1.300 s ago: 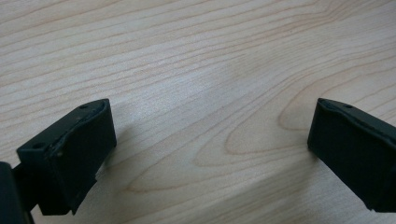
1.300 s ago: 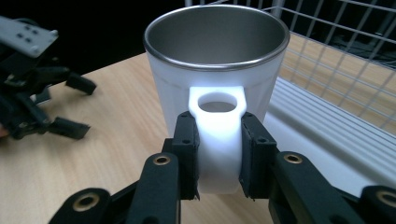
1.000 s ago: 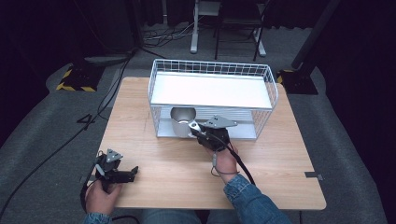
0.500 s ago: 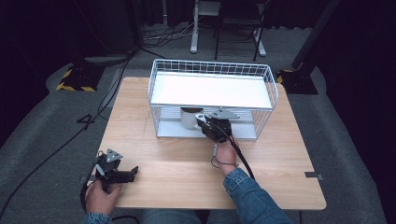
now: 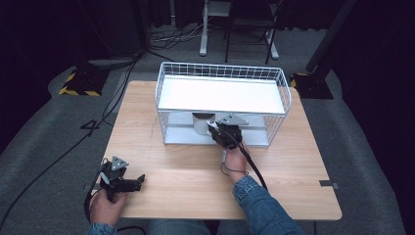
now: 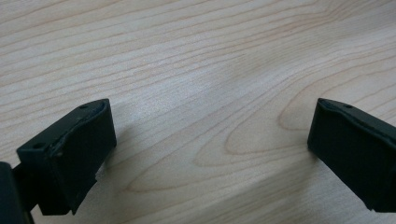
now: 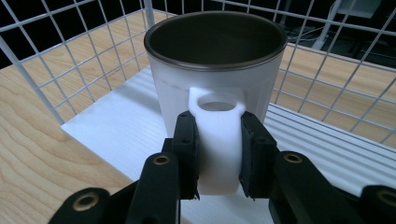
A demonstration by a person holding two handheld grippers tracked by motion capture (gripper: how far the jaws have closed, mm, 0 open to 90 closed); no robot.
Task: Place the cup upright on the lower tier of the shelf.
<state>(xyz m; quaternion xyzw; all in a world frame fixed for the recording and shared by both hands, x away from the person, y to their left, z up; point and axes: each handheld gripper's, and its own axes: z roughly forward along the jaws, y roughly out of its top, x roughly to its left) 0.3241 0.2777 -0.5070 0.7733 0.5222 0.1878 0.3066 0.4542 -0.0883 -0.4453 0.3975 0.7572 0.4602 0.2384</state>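
A white mug (image 7: pixel 215 88) with a dark inside stands upright on the lower white floor of a white wire rack (image 5: pixel 222 73). My right gripper (image 7: pixel 218 158) is shut on the mug's handle (image 7: pixel 219 140), one pad on each side. In the high view the mug (image 5: pixel 201 123) sits under the rack's white shelf (image 5: pixel 220 95), with the right gripper (image 5: pixel 215 129) reaching in from the front. My left gripper (image 5: pixel 139 179) rests low near the table's front left, held by a hand; its jaws stand open over bare wood (image 6: pixel 210 130).
The wooden table (image 5: pixel 161 161) carries the rack at its far middle. Wire walls (image 7: pixel 70 51) enclose the mug at the sides and back. A cable (image 5: pixel 252 164) trails from the right gripper along the forearm. Dark floor, cables and stands lie beyond the table.
The right gripper has moved the mug in under the rack's shelf and lower, toward the rack's floor. The left gripper has stayed put.
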